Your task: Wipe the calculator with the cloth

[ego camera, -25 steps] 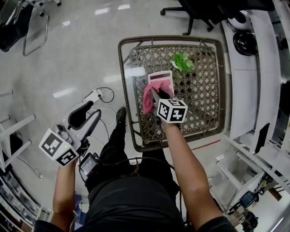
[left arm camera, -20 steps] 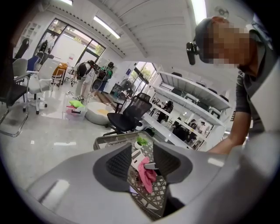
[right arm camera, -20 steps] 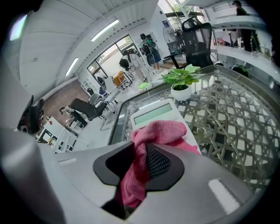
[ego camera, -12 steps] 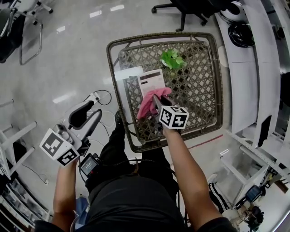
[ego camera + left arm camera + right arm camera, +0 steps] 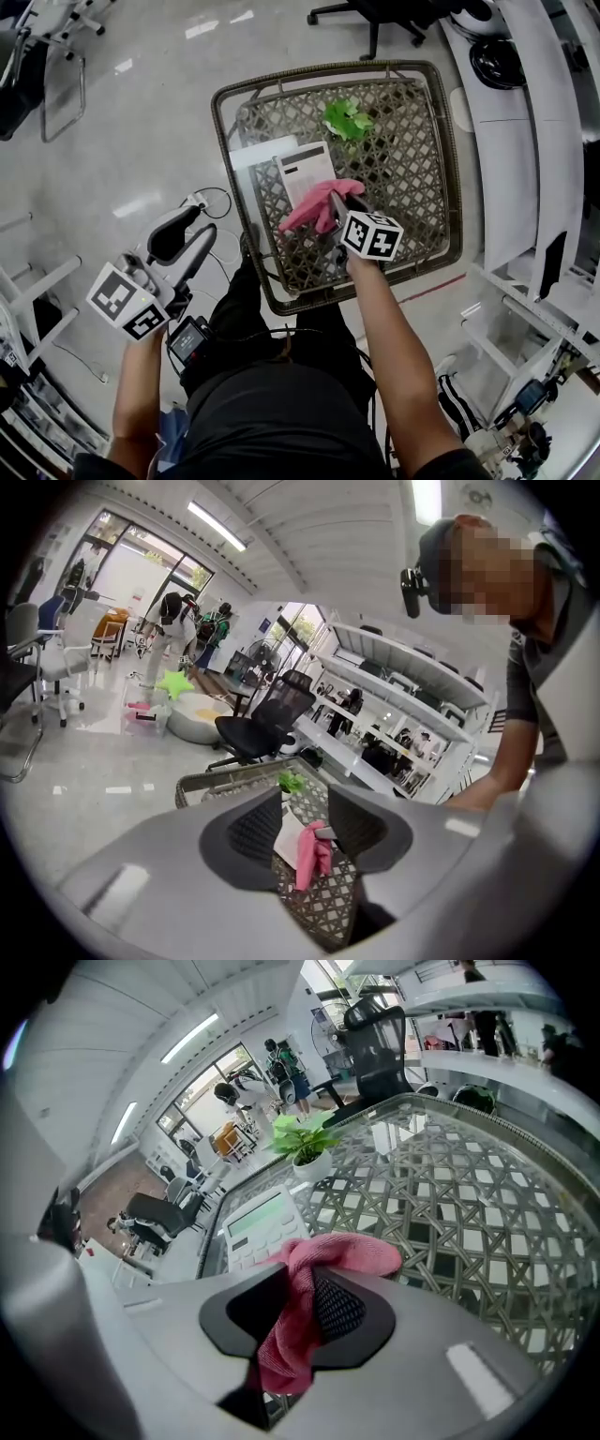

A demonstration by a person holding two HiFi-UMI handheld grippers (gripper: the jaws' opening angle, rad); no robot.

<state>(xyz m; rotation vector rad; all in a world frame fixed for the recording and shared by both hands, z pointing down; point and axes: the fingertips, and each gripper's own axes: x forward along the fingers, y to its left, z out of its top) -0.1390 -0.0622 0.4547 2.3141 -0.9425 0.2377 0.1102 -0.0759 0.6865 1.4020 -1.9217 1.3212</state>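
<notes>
A white calculator (image 5: 305, 172) lies face up on the left part of the wicker glass-topped table (image 5: 221, 122). My right gripper (image 5: 339, 214) is shut on a pink cloth (image 5: 314, 208), which hangs at the calculator's near right corner. In the right gripper view the cloth (image 5: 342, 1252) bunches between the pads, with the calculator (image 5: 262, 1227) just beyond. My left gripper (image 5: 192, 230) hovers open and empty over the floor, left of the table. Between its jaws in the left gripper view show the cloth (image 5: 307, 857) and calculator (image 5: 289, 836).
A small green plant (image 5: 347, 117) stands at the table's far side. A white sheet lies under the calculator. A cable and power strip (image 5: 197, 200) lie on the floor left of the table. White desks (image 5: 553, 141) run along the right; an office chair (image 5: 375, 19) stands beyond.
The right gripper has drawn the cloth off the calculator's face toward its near right corner, so the calculator now shows uncovered. The left gripper stays open beside the table.
</notes>
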